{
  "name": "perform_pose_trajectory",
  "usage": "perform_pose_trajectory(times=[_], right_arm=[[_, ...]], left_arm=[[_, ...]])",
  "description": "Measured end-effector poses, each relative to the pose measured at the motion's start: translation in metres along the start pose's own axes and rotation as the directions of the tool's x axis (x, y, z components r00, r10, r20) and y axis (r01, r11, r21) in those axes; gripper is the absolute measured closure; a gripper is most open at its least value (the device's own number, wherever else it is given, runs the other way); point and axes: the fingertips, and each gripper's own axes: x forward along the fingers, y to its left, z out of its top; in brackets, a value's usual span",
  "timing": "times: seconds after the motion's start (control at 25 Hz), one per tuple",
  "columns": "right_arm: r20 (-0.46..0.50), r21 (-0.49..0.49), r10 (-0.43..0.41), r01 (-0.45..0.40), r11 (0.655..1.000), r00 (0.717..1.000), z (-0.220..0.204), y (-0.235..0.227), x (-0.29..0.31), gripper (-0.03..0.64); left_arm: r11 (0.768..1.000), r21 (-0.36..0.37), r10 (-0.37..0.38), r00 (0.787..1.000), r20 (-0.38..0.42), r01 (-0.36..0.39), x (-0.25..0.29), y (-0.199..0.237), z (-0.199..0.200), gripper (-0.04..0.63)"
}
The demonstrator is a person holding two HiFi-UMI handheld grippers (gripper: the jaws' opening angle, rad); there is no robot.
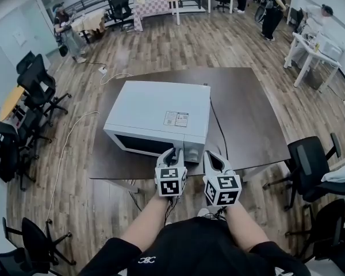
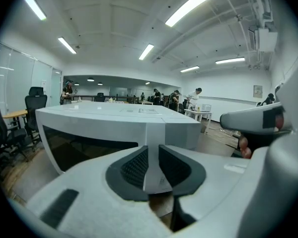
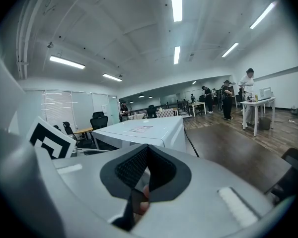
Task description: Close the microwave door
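A white microwave (image 1: 155, 111) stands on a dark table (image 1: 247, 114), and its door with the dark window looks flush with the front. My left gripper (image 1: 173, 152) is at the door's right edge. In the left gripper view (image 2: 153, 170) a white upright strip, the door handle (image 2: 154, 180), fills the gap and both dark pads lie against it. My right gripper (image 1: 210, 154) hovers just right of it, before the control panel. In the right gripper view (image 3: 148, 165) its pads meet with nothing between them, and the microwave (image 3: 144, 130) lies ahead to the left.
A black cable (image 1: 218, 128) runs from the microwave's back across the table. Office chairs (image 1: 310, 163) stand right of the table and more (image 1: 37, 88) to the left. People (image 1: 271, 10) and white tables (image 1: 310, 50) are far back.
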Motion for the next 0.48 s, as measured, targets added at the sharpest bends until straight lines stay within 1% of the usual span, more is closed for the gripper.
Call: perform_pose_trajectory(times=[0.04, 0.12, 0.16, 0.28, 0.48], right_arm=[[0.001, -0.002, 0.003, -0.003, 1.0, 1.0, 0.0, 0.004, 0.0, 0.611], [0.004, -0.007, 0.01, -0.01, 1.0, 1.0, 0.001, 0.012, 0.001, 0.611], [0.005, -0.01, 0.014, -0.014, 1.0, 1.0, 0.001, 0.016, 0.001, 0.611], [0.009, -0.029, 0.021, -0.021, 0.999, 1.0, 0.001, 0.03, 0.003, 0.611], [0.015, -0.074, 0.05, -0.049, 0.996, 0.999, 0.002, 0.061, 0.006, 0.611]], left_arm=[[1.0, 0.012, 0.005, 1.0, 0.013, -0.005, -0.006, 0.001, 0.003, 0.537], [0.999, 0.037, 0.017, 0.999, 0.041, -0.018, -0.019, 0.004, 0.011, 0.578], [0.998, 0.048, 0.024, 0.998, 0.057, -0.027, -0.025, 0.006, 0.016, 0.586], [0.998, 0.057, 0.02, 0.995, 0.101, -0.026, -0.043, 0.008, 0.027, 0.586], [0.998, 0.058, -0.012, 0.992, 0.123, 0.005, -0.068, 0.012, 0.036, 0.586]])
